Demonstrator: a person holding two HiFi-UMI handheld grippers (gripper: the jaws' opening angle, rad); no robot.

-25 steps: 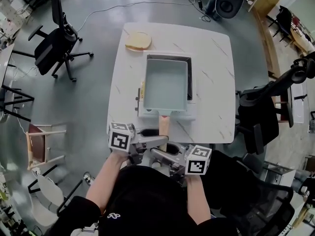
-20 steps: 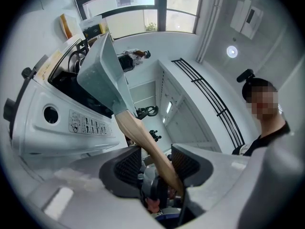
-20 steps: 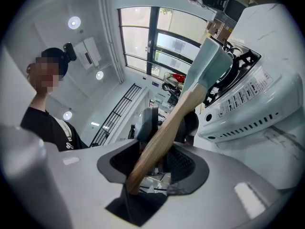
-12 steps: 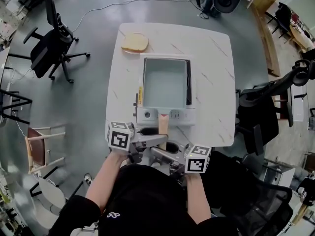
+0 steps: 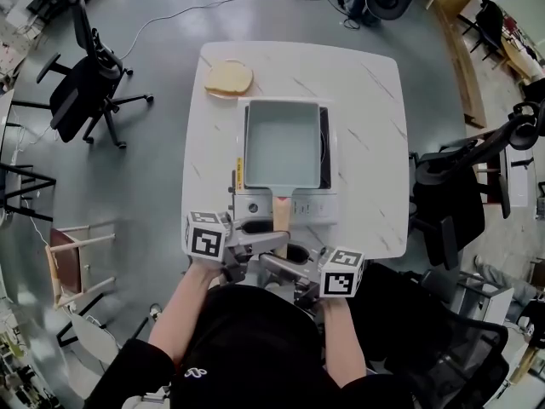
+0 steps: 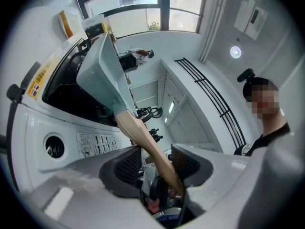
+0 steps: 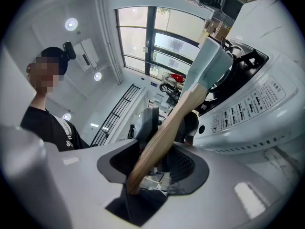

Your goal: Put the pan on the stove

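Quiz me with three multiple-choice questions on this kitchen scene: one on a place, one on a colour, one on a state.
1. Where does the bread lie?
A) in the pan
B) on the far left corner of the table
C) on the floor

2. What colour is the handle of the pan?
A) black
B) red
C) light wood

3. What do both tools have between their jaws?
A) nothing
B) the handle
C) the bread

Answers:
1 B: the head view shows it on the tabletop, beyond the stove.
2 C: it looks pale tan in every view.
3 B: the left tool and the right tool each close on it.
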